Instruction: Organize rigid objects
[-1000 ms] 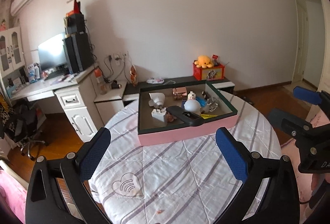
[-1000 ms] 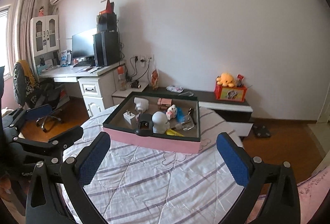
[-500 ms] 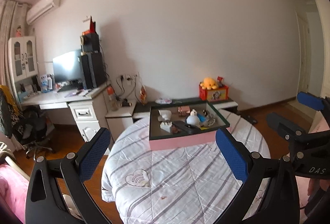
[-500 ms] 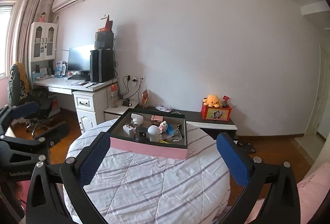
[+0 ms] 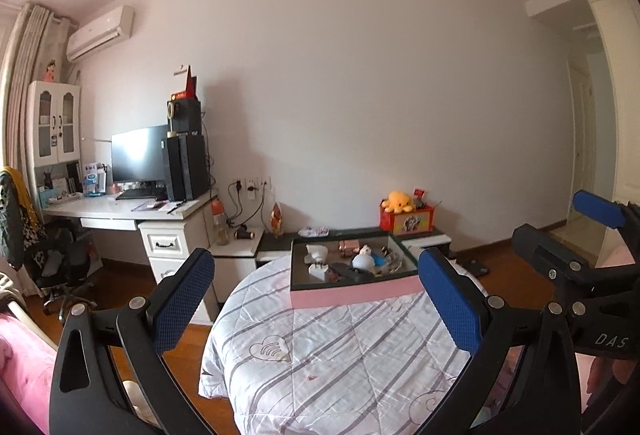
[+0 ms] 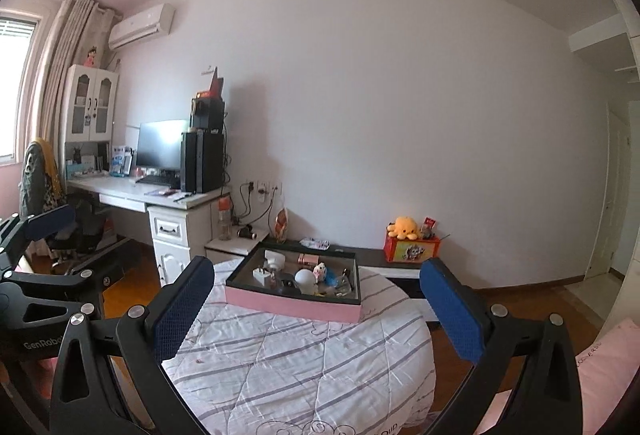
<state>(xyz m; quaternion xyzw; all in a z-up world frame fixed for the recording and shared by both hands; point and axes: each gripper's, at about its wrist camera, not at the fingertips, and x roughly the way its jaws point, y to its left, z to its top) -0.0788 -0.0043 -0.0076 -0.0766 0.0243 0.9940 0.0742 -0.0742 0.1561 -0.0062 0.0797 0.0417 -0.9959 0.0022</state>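
A pink-sided tray with a dark rim (image 5: 352, 297) (image 6: 292, 305) sits at the far side of a round table covered by a striped white quilt (image 5: 340, 351) (image 6: 304, 355). Inside lie several small rigid objects: a white round lamp (image 5: 362, 262) (image 6: 305, 279), a white plug (image 5: 319, 272) (image 6: 263, 273), a black flat device (image 5: 350, 272), a rose-gold box (image 5: 349, 246) (image 6: 307, 258). My left gripper (image 5: 316, 307) is open and empty, well short of the tray. My right gripper (image 6: 316, 311) is open and empty, also held back from it.
A white desk (image 5: 120, 213) with monitor and black tower stands at the left, with an office chair (image 5: 52, 263). A low dark cabinet behind the table carries a red box with a yellow plush (image 5: 406, 215). Pink bedding (image 6: 600, 367) lies at the lower right.
Both grippers have pulled back and up from the table; the tray now looks smaller and farther away, and more ceiling shows. Both stay open and empty.
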